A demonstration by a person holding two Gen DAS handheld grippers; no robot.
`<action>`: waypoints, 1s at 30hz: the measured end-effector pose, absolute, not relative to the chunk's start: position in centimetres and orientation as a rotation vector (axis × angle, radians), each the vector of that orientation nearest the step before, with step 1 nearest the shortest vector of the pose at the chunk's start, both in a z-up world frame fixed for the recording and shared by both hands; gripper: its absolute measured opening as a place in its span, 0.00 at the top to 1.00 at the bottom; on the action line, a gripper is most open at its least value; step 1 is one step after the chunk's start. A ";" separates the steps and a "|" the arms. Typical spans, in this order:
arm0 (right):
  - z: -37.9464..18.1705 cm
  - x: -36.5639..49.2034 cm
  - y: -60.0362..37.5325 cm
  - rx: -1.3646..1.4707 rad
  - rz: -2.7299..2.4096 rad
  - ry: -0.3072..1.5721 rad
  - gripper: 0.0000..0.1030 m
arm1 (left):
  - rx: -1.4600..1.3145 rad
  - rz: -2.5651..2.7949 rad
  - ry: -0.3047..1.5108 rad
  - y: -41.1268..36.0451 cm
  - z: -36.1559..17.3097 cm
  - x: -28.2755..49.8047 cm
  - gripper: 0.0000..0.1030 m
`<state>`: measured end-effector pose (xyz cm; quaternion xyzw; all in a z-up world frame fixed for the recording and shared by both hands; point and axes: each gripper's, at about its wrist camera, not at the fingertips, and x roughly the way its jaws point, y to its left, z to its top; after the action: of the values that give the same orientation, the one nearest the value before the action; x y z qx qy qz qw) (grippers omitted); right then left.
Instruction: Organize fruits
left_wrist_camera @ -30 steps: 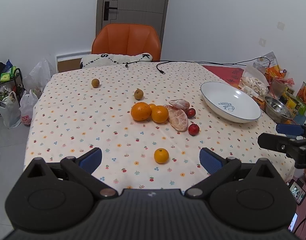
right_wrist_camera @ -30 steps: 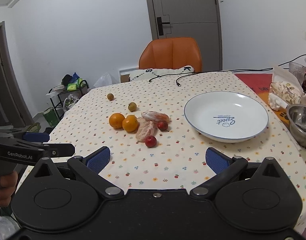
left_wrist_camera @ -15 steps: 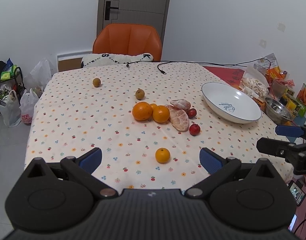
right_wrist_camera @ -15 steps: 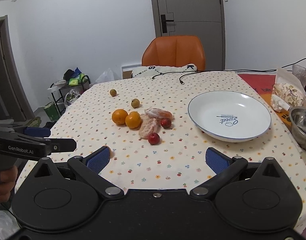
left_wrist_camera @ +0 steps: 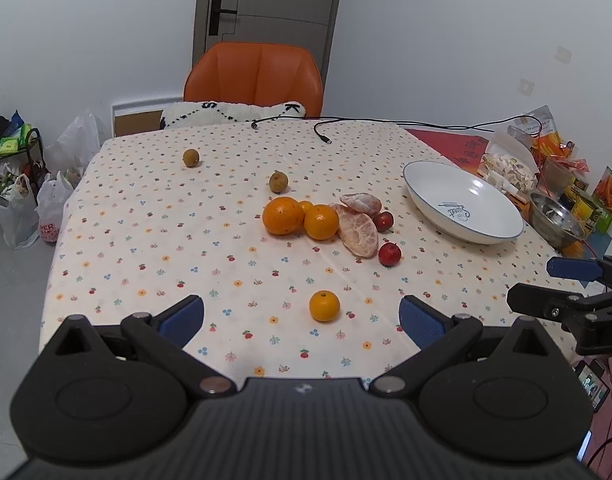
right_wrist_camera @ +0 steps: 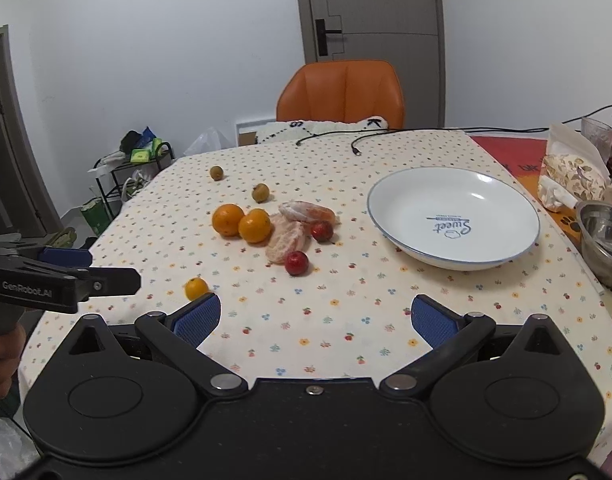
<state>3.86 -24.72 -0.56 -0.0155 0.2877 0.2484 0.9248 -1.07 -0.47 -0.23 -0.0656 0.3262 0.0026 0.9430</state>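
Both my grippers, left gripper (left_wrist_camera: 302,314) and right gripper (right_wrist_camera: 315,316), are spread wide, holding nothing; small orange (left_wrist_camera: 324,305) sits alone nearest me; I'd straddle it square, squeeze gently, then carry it to the white plate (left_wrist_camera: 421,196).

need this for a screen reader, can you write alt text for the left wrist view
An open left gripper hangs over a flowered tablecloth, lined up with a small orange lying alone. Beyond it sits a cluster of oranges, peeled segments and red fruits, with an empty white plate to the right.
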 end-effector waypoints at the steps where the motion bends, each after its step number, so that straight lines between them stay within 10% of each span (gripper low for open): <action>1: -0.7 4.0 -24.8 -0.031 0.506 0.593 0.00 | -0.137 0.004 0.667 -0.4 -0.3 -1.0 0.00; 20: -2.0 5.6 -25.4 0.006 0.504 0.587 0.00 | -0.150 -0.035 0.602 -1.1 -2.1 0.5 0.02; 30: -3.6 7.0 -25.2 0.026 0.519 0.605 0.03 | -0.158 -0.059 0.616 -1.4 -3.9 2.2 0.32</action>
<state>6.97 -25.22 -3.62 0.0126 0.2947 0.2526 0.9215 2.17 -1.38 -3.88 -0.0775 0.3027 -0.0289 0.9495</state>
